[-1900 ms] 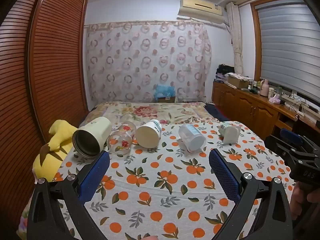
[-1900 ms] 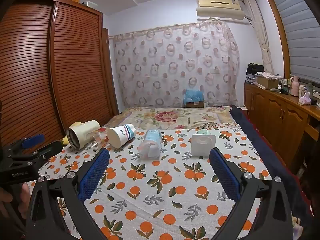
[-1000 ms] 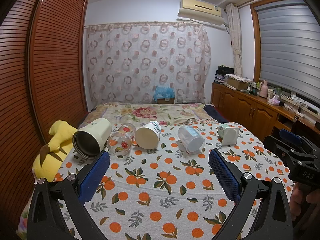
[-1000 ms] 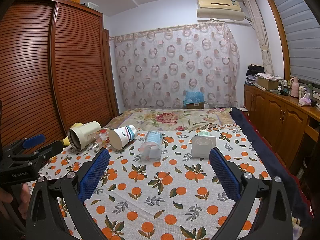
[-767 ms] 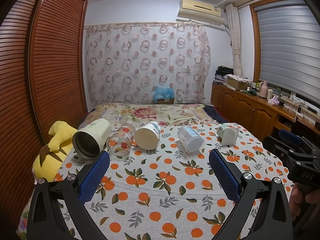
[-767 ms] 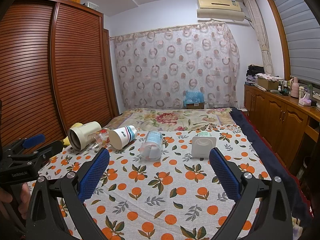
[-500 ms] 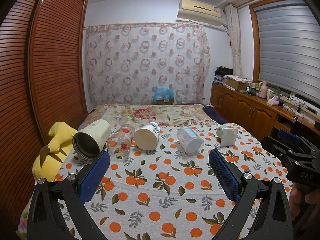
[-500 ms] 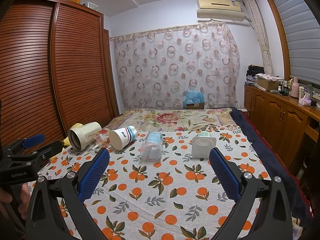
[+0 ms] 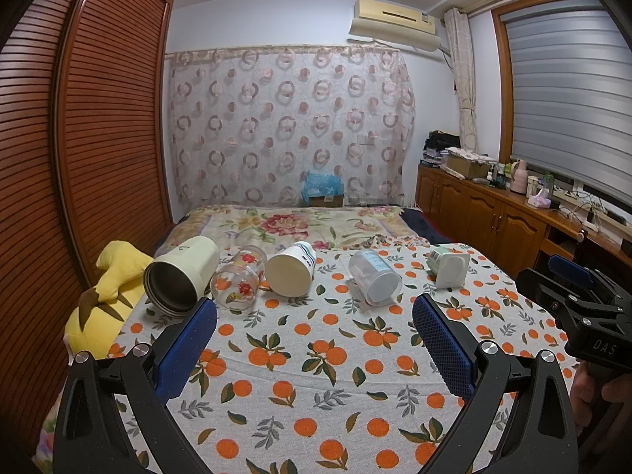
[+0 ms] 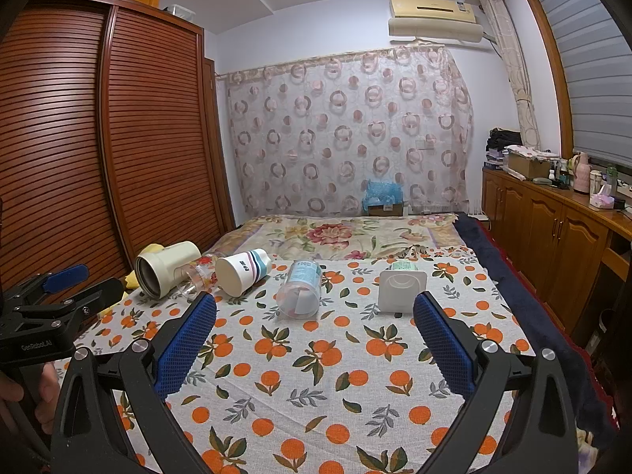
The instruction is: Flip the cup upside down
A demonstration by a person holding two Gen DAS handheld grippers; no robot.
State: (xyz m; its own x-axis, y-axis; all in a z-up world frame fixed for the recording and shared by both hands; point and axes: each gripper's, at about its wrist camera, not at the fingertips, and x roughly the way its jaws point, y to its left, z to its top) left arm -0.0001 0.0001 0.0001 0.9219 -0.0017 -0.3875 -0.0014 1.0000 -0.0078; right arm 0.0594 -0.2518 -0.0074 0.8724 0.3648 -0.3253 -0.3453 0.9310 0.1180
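Observation:
Several cups lie on their sides in a row on the orange-print cloth (image 9: pixel 308 359): a cream tumbler (image 9: pixel 179 274), a clear flowered glass (image 9: pixel 239 282), a white paper cup with stripes (image 9: pixel 290 274), a clear plastic cup (image 9: pixel 374 282) and a small white square-based cup (image 9: pixel 450 268). They also show in the right wrist view: tumbler (image 10: pixel 166 262), paper cup (image 10: pixel 243 270), plastic cup (image 10: pixel 300 288), square cup (image 10: pixel 402 288). My left gripper (image 9: pixel 314 316) is open and empty, short of the row. My right gripper (image 10: pixel 314 316) is open and empty, facing the plastic and square cups.
A yellow plush toy (image 9: pixel 104 296) lies at the cloth's left edge by the wooden wardrobe (image 9: pixel 79 158). A flowered bedspread (image 9: pixel 300 229) lies beyond the cups. Wooden cabinets (image 9: pixel 493 217) run along the right wall.
Both grippers have drawn back slightly from the cups, showing more cloth in front. Both stay open. The cups have not moved.

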